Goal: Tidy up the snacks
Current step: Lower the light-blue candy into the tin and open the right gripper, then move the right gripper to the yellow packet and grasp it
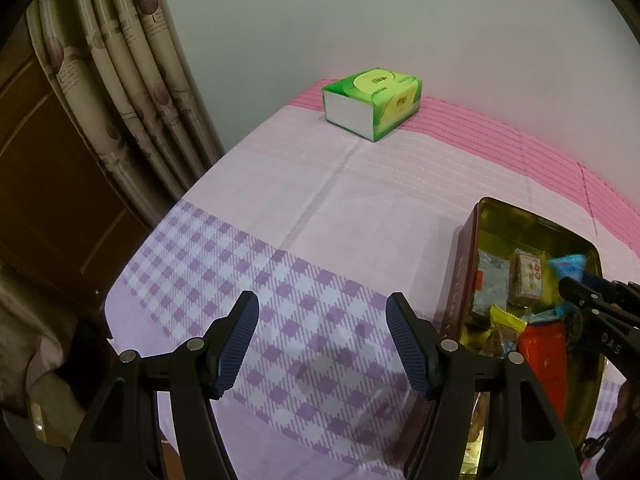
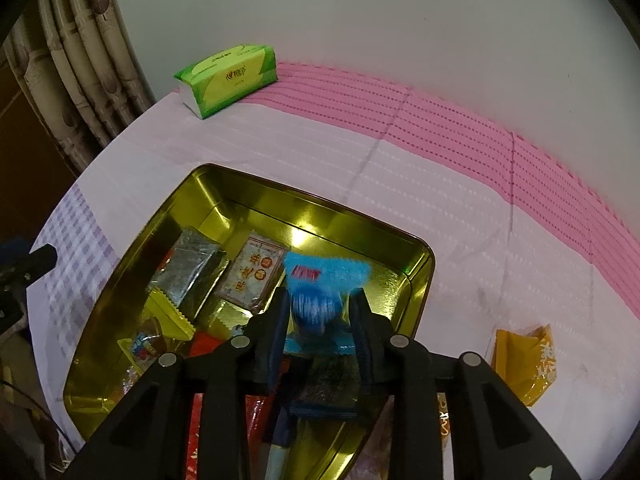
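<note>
Right wrist view is showing the right gripper (image 2: 320,312) holding slightly parted jaws around a light, crinkly blue snack packet (image 2: 324,280) over the gold tin (image 2: 416,276), best pinched mid-body.

Gold-lined metal tin (image 2: 224,200), dark red outer wall, lid off, sits on the desk. Inside: silver foil packet (image 2: 192,272) toward 10 o'clock; clear-wrapped cake with red characters (image 2: 252,276) beside it at 3 o'clock; yellow sachet (image 2: 168,316) and red packets (image 1: 540,356) nearer the 6 o'clock wall. Blue wrapped snack (image 2: 324,284), blurred, above the tin's 4 o'clock part. Orange packet (image 2: 524,364) lies outside the tin at 3 o'clock.
</note>
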{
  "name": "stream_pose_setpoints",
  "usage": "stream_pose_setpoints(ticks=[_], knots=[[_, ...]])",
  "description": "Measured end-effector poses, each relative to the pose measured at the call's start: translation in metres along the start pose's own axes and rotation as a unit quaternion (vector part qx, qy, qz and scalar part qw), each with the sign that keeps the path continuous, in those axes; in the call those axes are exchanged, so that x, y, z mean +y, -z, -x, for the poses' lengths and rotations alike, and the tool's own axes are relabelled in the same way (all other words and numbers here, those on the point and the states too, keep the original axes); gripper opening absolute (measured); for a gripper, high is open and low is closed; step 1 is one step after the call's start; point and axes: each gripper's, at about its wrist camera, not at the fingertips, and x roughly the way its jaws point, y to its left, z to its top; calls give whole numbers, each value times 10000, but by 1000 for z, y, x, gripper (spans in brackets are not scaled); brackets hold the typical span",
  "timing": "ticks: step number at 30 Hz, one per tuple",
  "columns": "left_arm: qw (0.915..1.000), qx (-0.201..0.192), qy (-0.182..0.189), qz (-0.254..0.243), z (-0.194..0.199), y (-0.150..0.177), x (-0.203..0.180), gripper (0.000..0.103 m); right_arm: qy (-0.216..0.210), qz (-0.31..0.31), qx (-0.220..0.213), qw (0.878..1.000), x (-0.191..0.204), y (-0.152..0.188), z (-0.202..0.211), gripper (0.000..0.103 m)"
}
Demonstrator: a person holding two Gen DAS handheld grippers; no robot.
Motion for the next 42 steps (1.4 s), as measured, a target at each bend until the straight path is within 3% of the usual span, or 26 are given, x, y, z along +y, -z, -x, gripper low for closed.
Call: stream_pose_setpoints(ticks=[10, 23, 28, 31, 34, 42], knots=[[10000, -8, -7, 5, 0, 0, -1, 67, -148, -242, -402, 9988, -15, 5, 45, 38], [9999, -5, -29, -141, 1, 2, -8, 67, 745, -1084, -406, 9905, -141, 47, 86, 39], [9998, 22, -78, -201, -2, 4, -12, 67, 773, -1201, -311, 9893, -159, 60, 83, 39], [9996, 3, -117, -269, -2, 5, -15, 67, 666, -1191, -255, 9903, -158, 66, 75, 40], [9994, -17, -108, -320, -2, 7, -18, 67, 560, -1157, -223, 9915, -153, 69, 65, 48], [9993, -62, -17, -367, 2, 10, -25, 67, 416, -1086, -107, 9932, -150, 62, 35, 48]])
